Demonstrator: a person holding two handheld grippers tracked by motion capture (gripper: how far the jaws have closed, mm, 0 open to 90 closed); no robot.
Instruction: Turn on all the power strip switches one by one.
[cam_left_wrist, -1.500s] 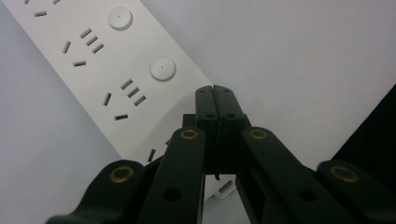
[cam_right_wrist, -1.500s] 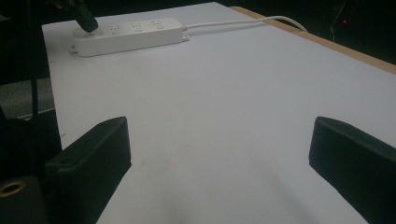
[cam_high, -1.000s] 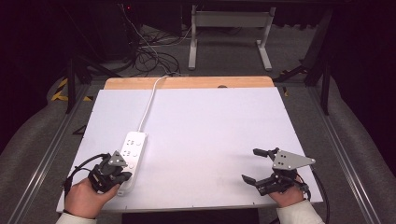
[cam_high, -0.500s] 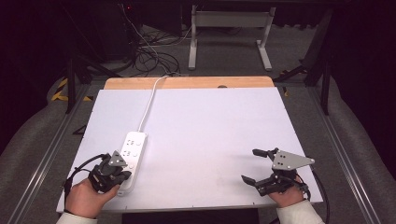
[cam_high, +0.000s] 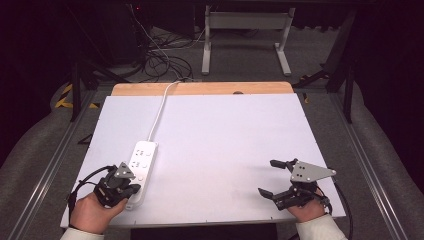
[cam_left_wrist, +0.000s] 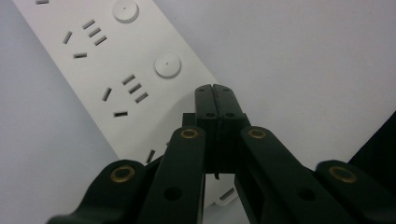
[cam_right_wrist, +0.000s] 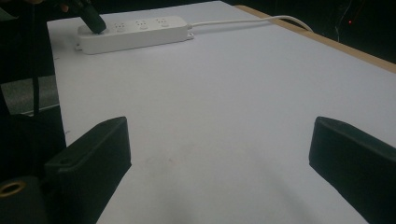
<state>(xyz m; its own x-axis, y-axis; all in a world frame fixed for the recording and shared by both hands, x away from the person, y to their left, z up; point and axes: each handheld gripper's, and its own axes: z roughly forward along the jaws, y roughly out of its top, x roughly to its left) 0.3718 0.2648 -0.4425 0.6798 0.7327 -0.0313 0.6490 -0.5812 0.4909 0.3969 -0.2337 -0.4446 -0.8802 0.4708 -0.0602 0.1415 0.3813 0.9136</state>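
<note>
- Pressing down near the end of a white power strip (cam_high: 140, 169), the left claw (cam_left_wrist: 215, 93) is seen with its two black jaws brought fully together and nothing between them.
- In the left gripper view, the closed tips are set on or just above the strip's top face, beside a round white button (cam_left_wrist: 167, 65); whether contact is made cannot be told.
- Closed jaws would serve as a single blunt finger, so a push on a switch button is judged to be the step in hand.
- The power strip is laid lengthwise at the near left of the white counter (cam_high: 225, 140), its cord (cam_high: 159, 112) run off over the far wooden edge, presumably to keep the lead clear of the working area.
- The right claw (cam_high: 276, 179) is held at the near right of the counter, well apart from the strip, with its jaws spread wide and nothing gripped; it is judged to be parked out of the way.
- No brand, label or readable writing can be made out on the strip or the claws; only socket slots and plain buttons are shown.
</note>
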